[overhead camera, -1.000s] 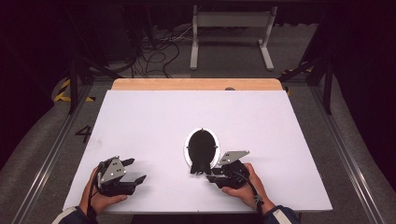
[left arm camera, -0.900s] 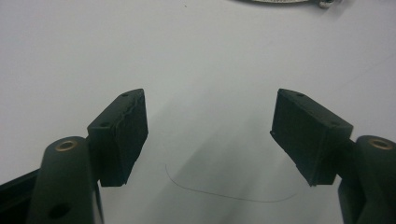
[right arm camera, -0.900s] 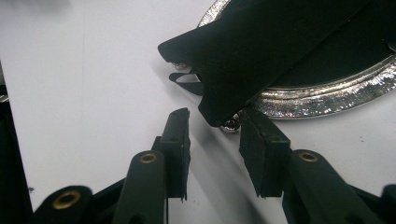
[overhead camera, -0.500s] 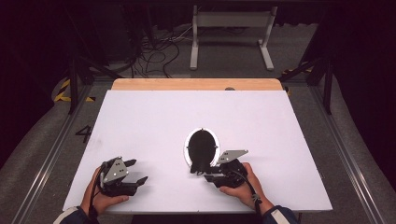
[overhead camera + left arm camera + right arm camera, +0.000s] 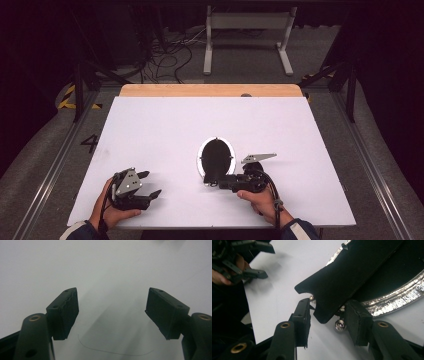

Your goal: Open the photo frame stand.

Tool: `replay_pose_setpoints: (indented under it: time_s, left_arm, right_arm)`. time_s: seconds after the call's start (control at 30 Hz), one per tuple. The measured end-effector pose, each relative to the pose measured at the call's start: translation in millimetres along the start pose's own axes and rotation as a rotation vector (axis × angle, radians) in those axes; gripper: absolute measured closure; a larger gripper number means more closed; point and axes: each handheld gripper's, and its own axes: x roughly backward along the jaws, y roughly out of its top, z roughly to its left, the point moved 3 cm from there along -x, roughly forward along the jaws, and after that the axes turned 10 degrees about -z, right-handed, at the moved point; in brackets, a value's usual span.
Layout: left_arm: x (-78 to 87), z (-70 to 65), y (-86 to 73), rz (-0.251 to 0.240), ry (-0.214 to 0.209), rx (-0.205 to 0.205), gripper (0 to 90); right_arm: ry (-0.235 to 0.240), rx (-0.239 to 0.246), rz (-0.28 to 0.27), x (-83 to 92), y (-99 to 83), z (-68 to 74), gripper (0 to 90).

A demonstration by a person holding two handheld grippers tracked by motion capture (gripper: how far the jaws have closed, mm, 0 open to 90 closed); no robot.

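An oval frame [image 5: 216, 156] with a black face and a shiny silver rim [image 5: 387, 302] lies flat near the table's front middle. A flat black tab [image 5: 342, 282] sticks out from its near end, with small silver balls [image 5: 340, 325] under it. My right gripper [image 5: 212, 181] lies low on the table and points left at that end. Its jaws have just been opening, and the tab's tip sits between the pads [image 5: 303, 315] with a small gap on the left. My left gripper [image 5: 151, 184] rests at the front left, open over bare table [image 5: 111, 312]; the right gripper view shows it far off [image 5: 249, 262].
The white tabletop [image 5: 165, 130] has a wooden strip [image 5: 210, 90] along its far edge. Beyond it, cables and a white metal stand [image 5: 247, 30] stand on the dark floor. A faint curved line [image 5: 115, 352] is drawn on the table under my left gripper.
The right gripper's jaws stand a little wider around the frame's near end. Both hands have stayed almost where they were.
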Motion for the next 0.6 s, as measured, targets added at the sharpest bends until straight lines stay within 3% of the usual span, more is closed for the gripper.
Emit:
replay_pose_setpoints:
  time_s: [0.07, 0.1, 0.23, 0.37, 0.6]
  left_arm:
    - [-1.5, -0.6, 1.1, -0.001, -0.002, 0.0, 27.2]
    - [-3.1, -0.8, 1.9, 0.001, -0.008, 0.0, 27.2]
    - [-6.8, -0.3, 4.2, 0.003, -0.009, -0.002, 27.0]
    - [-13.4, 3.0, 9.5, -0.004, -0.012, 0.001, 26.9]
    - [-25.6, 4.6, 19.1, -0.011, -0.02, 0.002, 27.3]
  right_arm:
    - [0.011, -0.04, -0.016, -1.9, 1.8, -2.6, 57.3]
    - [0.023, -0.096, -0.035, -3.8, 3.6, -6.2, 57.2]
    - [0.046, -0.143, -0.042, -7.2, 5.1, -9.7, 56.3]
    - [0.06, -0.247, -0.082, -5.2, 9.0, -17.6, 53.0]
    - [0.084, -0.321, -0.113, -15.7, 13.4, -24.9, 52.8]
